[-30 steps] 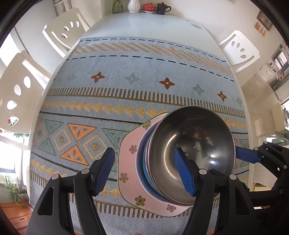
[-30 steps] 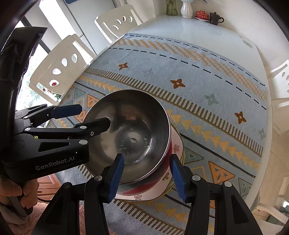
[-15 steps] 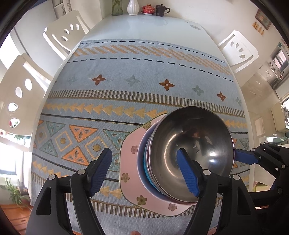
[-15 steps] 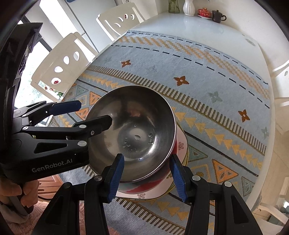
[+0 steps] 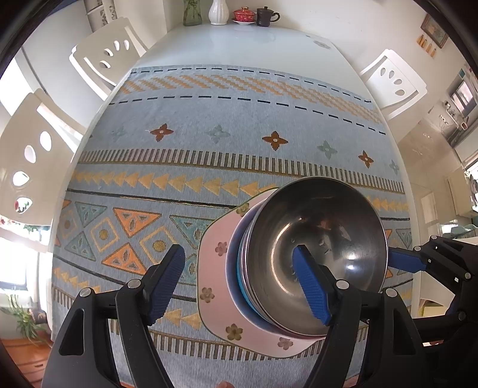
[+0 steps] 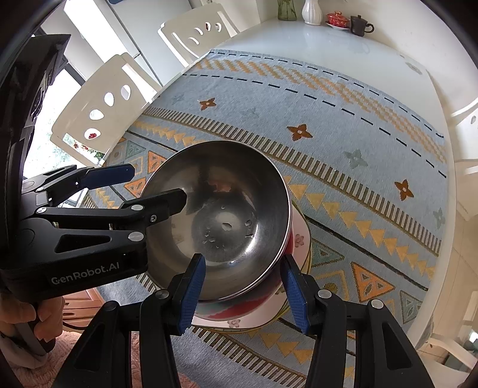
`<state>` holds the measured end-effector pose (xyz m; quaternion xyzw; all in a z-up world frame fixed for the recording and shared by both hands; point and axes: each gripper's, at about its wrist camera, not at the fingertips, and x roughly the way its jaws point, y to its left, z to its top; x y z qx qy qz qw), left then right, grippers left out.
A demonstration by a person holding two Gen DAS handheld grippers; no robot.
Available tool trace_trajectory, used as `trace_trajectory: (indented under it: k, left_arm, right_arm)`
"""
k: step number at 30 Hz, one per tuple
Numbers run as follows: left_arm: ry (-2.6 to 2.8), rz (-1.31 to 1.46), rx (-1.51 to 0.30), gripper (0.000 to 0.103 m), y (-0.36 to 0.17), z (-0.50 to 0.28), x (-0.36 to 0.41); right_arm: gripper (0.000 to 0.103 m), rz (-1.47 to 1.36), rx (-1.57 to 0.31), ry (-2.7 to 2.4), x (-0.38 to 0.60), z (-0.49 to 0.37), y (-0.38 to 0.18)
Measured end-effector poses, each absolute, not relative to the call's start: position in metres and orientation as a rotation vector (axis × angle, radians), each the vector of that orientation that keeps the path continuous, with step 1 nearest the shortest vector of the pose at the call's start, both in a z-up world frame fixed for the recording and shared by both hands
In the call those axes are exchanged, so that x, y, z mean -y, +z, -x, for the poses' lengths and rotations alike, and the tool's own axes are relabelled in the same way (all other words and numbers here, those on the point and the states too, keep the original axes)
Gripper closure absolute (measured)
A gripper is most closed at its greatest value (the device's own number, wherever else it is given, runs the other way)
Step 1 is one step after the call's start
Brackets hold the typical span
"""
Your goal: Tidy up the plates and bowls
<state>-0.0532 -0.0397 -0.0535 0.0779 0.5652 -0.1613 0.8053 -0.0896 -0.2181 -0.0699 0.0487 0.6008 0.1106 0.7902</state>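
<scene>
From the left wrist camera: a steel bowl [image 5: 316, 256] tops a stack of dishes on a pink flowered plate [image 5: 218, 286], which rests on the patterned blue tablecloth [image 5: 209, 143] near the table's near edge. The left gripper [image 5: 239, 280] has just been opening and stands wide; its right finger reaches inside the bowl and its left finger hangs over the cloth, neither pad pressing the rim between them. The right gripper's blue fingertip [image 5: 403, 262] shows beside the bowl's right rim. A vase [image 5: 218, 12] and teaware stand at the table's far end.

From the right wrist camera: the right gripper [image 6: 242, 289] straddles the bowl's [image 6: 221, 221] near rim at a middling width; whether its pads grip cannot be told. The left gripper [image 6: 155, 188], a hand [image 6: 33, 316] on its handle, enters from the left. White chairs [image 6: 101, 104] flank the table.
</scene>
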Motion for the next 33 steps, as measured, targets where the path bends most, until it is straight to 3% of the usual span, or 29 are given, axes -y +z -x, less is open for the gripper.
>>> trace_trajectory:
  k: [33]
  left_arm:
    - [-0.337,-0.17,-1.22,0.03,-0.0547,0.0527,0.0391]
  right_arm:
    - [0.053,-0.11,-1.3,0.236,0.2191,0.0881,-0.0716]
